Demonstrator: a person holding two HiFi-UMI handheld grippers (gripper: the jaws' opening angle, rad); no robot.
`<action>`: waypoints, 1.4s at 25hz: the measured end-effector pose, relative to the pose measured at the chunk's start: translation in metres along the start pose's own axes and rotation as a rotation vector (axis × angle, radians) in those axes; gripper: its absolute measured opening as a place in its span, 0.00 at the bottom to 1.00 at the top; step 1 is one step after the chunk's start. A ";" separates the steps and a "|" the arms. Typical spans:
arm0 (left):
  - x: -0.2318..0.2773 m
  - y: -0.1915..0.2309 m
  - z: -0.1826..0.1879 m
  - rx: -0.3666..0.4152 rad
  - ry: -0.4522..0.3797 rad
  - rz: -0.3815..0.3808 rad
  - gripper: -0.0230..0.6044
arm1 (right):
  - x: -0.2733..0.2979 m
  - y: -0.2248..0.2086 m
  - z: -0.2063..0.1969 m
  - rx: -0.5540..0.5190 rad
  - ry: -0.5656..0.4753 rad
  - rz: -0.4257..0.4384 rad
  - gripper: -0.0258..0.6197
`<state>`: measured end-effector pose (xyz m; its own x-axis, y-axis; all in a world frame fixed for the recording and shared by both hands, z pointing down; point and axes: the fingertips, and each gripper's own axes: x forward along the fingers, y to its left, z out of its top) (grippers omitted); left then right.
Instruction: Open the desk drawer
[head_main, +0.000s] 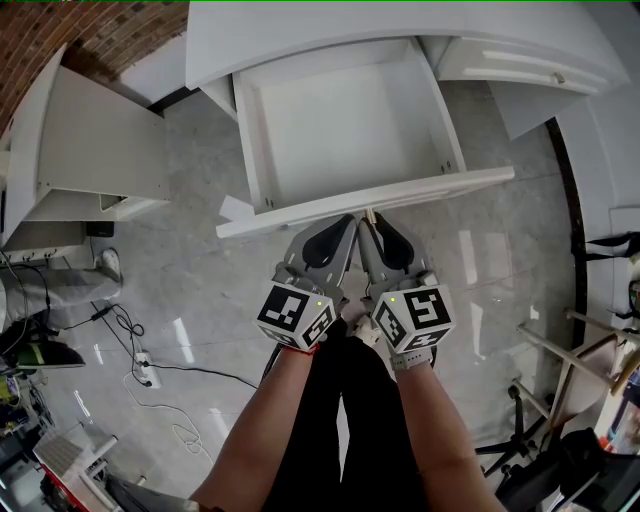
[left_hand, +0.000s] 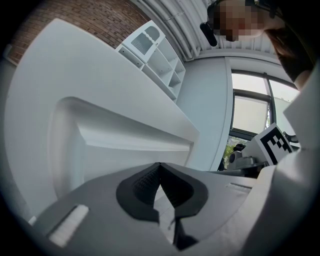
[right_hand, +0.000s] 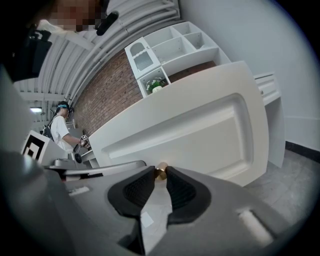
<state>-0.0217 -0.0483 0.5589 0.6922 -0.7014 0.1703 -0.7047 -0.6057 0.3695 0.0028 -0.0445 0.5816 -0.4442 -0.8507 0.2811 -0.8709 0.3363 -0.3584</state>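
Note:
The white desk drawer (head_main: 350, 130) stands pulled far out from the desk and looks empty inside. Its front panel (head_main: 400, 195) faces me, also seen in the right gripper view (right_hand: 190, 135) and the left gripper view (left_hand: 125, 145). A small brass knob (right_hand: 161, 171) sits on that panel, and my right gripper (right_hand: 160, 173) is shut on it; in the head view this gripper (head_main: 368, 222) touches the panel's middle. My left gripper (head_main: 348, 222) hangs right beside it, shut with nothing between its tips (left_hand: 160, 166), just short of the panel.
A white cabinet door (head_main: 100, 140) hangs open at left. A second drawer (head_main: 520, 65) is at the upper right. Cables and a power strip (head_main: 140, 365) lie on the grey floor; metal frames (head_main: 560, 400) stand at the right. A paper scrap (head_main: 235, 208) lies under the drawer.

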 end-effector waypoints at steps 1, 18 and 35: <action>-0.001 -0.001 -0.001 0.000 0.001 0.000 0.04 | -0.001 0.000 -0.001 0.000 0.000 0.000 0.15; -0.013 -0.011 -0.010 -0.011 0.006 0.009 0.04 | -0.016 0.005 -0.009 -0.014 0.011 0.005 0.15; -0.051 -0.036 0.006 0.043 0.087 -0.018 0.04 | -0.073 0.009 0.018 -0.091 0.053 0.067 0.04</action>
<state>-0.0328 0.0069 0.5311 0.7142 -0.6564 0.2431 -0.6970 -0.6346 0.3339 0.0316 0.0138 0.5423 -0.5102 -0.8036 0.3065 -0.8534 0.4286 -0.2967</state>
